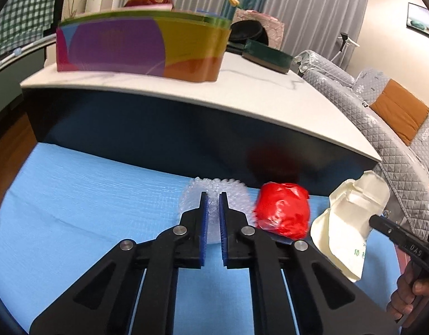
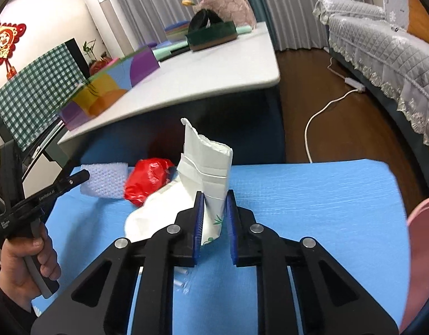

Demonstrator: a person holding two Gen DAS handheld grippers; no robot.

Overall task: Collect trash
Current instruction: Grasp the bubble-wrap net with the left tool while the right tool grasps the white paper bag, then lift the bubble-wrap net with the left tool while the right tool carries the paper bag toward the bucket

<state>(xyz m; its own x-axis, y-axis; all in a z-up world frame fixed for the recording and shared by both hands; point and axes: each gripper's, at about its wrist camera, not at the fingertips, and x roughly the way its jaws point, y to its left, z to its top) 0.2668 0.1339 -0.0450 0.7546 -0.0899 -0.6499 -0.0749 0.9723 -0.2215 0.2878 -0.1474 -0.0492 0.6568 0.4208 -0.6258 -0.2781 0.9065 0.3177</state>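
Left gripper (image 1: 213, 217): jaws closed down on the bubble wrap (image 1: 211, 195), blue pads (image 1: 204, 223) pinching its middle. The wrap bulges out both sides of the fingers and past the tips; it looks like a squat roll, long axis across the fingers, left to right. It sits on the blue mat (image 1: 74, 201).

Right gripper (image 2: 215, 223): jaws closed on the white bag (image 2: 207, 173), pads (image 2: 199, 223) pressing its lower part. The bag's clamped section stands upright, long axis near vertical, torn open end pointing up and slightly away from the fingers. A loose flap of it spills down to the left of the left finger onto the mat.

Red bag (image 1: 282, 209): crumpled lump, no clear axis, on the mat just right of the left gripper's tips, beside the bubble wrap and between it and the white bag. Whether it touches either one I cannot tell.

Order across the mat, seen from the right wrist: bubble wrap, red bag, white bag, left to right, all near the mat's far edge.

Room: right of the right gripper's fingers the mat is open out to its right edge (image 2: 393, 184). Left of the left gripper's fingers it is open too. Straight beyond both sets of tips the dark side of the table (image 1: 242, 95) rises close behind the trash, its white top overhanging above. Past the mat's far right corner, wood floor (image 2: 298, 83) with a white cable (image 2: 312, 122), then a sofa (image 2: 382, 55).

A hand (image 2: 24, 259) holds the left gripper's handle.
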